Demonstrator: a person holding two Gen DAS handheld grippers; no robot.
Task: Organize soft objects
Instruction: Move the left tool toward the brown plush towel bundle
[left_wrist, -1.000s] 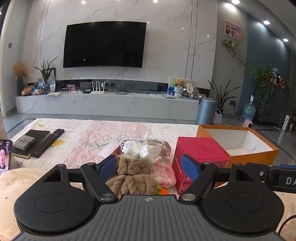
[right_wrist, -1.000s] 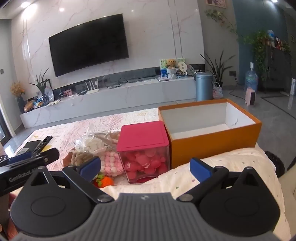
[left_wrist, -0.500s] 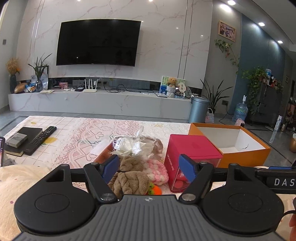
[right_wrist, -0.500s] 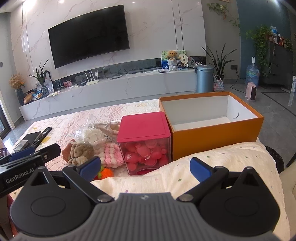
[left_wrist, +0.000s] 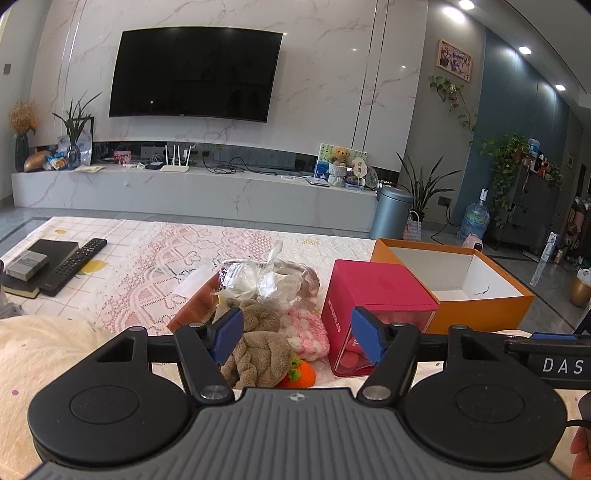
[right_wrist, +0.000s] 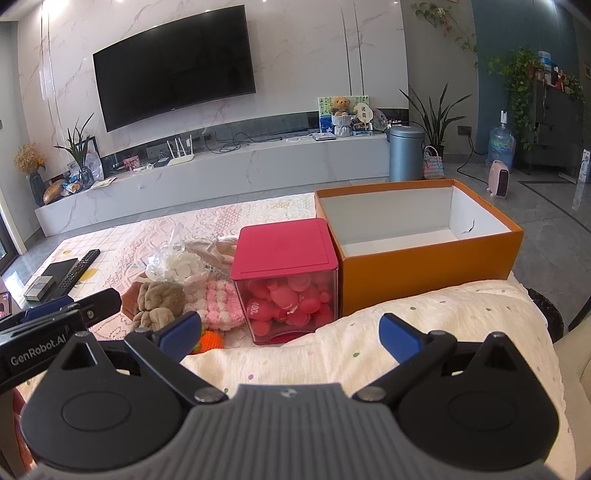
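Observation:
A pile of soft things lies on the table: a brown plush braid (left_wrist: 258, 350) (right_wrist: 159, 302), a pink knitted piece (left_wrist: 308, 332) (right_wrist: 221, 304), an orange knitted carrot (left_wrist: 299, 374) (right_wrist: 210, 339) and a clear bag of white pads (left_wrist: 255, 278) (right_wrist: 177, 266). An open orange box (left_wrist: 476, 314) (right_wrist: 424, 266) stands to the right, empty. My left gripper (left_wrist: 297, 334) is open, just before the pile. My right gripper (right_wrist: 290, 332) is open and empty above a cream cushion (right_wrist: 369, 332).
A clear box with a pink lid (left_wrist: 376, 291) (right_wrist: 284, 247), full of red pieces, stands between the pile and the orange box. A remote (left_wrist: 74, 266) and a dark book with a small grey box (left_wrist: 27, 260) lie far left on the lace tablecloth (left_wrist: 147, 258).
Both grippers have risen and tilted slightly, so the pile sits lower between the left fingers. Both stay open. Nothing on the table has moved.

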